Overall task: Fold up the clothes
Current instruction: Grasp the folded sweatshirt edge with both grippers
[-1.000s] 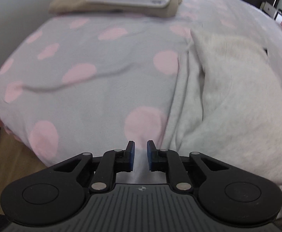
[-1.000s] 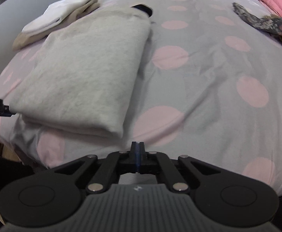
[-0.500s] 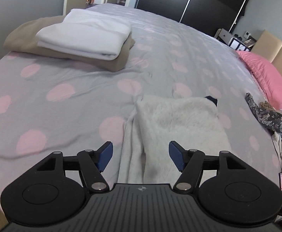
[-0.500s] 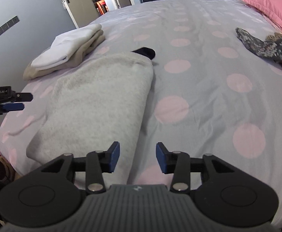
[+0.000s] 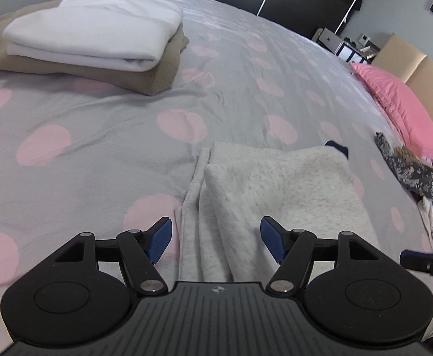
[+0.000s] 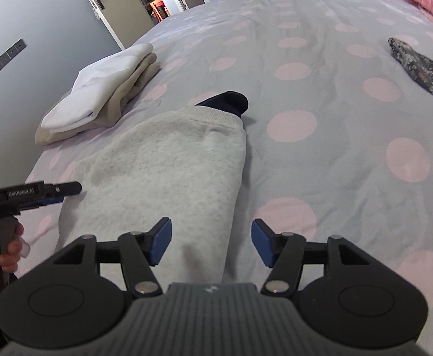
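A folded light grey sweatshirt lies on the dotted bed cover, with a dark piece sticking out of its far end. My left gripper hovers open above the sweatshirt's near left edge, with nothing between its pads. My right gripper hangs over the near right edge of the sweatshirt. Its jaws are opening and the pads press on nothing. In the right wrist view the left gripper shows at the left, held by a hand.
A folded white garment rests on a folded beige one at the bed's far left corner. A dark floral garment and other loose clothes lie at the right, near a pink pillow. An open doorway lies beyond.
Both grippers went from nearly shut or shut to open. Both pulled back and tilted up from the bed's near edge, so more of the bed and room shows.
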